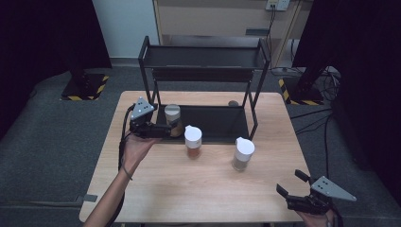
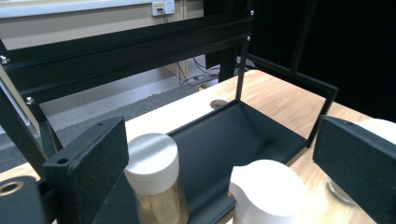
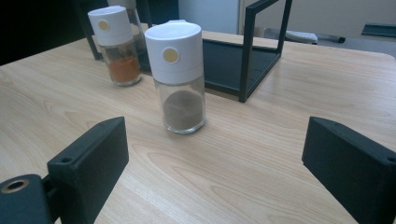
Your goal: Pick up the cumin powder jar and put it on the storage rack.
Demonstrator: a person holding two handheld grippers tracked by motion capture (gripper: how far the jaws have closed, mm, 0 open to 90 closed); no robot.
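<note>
A black two-tier rack (image 1: pixel 203 56) stands at the table's back. On the left end of its lower tray (image 1: pixel 222 123) is a silver-lidded jar (image 1: pixel 172 116) of tan powder. My left gripper (image 1: pixel 170 128) is open beside this jar; in the left gripper view the jar (image 2: pixel 152 163) is next to the left jaw, with the gripper (image 2: pixel 222 140) spread wide. In front of the tray stand a white-lidded jar of orange spice (image 1: pixel 193 141) and one of grey-brown spice (image 1: pixel 243 153). My right gripper (image 1: pixel 293 183) is open at the front right corner, facing the grey-brown jar (image 3: pixel 180 74).
The wooden table (image 1: pixel 189 189) has free room across its front half. A small grey disc (image 1: pixel 233 103) lies behind the rack. The orange jar (image 3: pixel 116 46) stands behind and left of the grey-brown one in the right gripper view. Cables (image 1: pixel 326 75) lie on the floor at the right.
</note>
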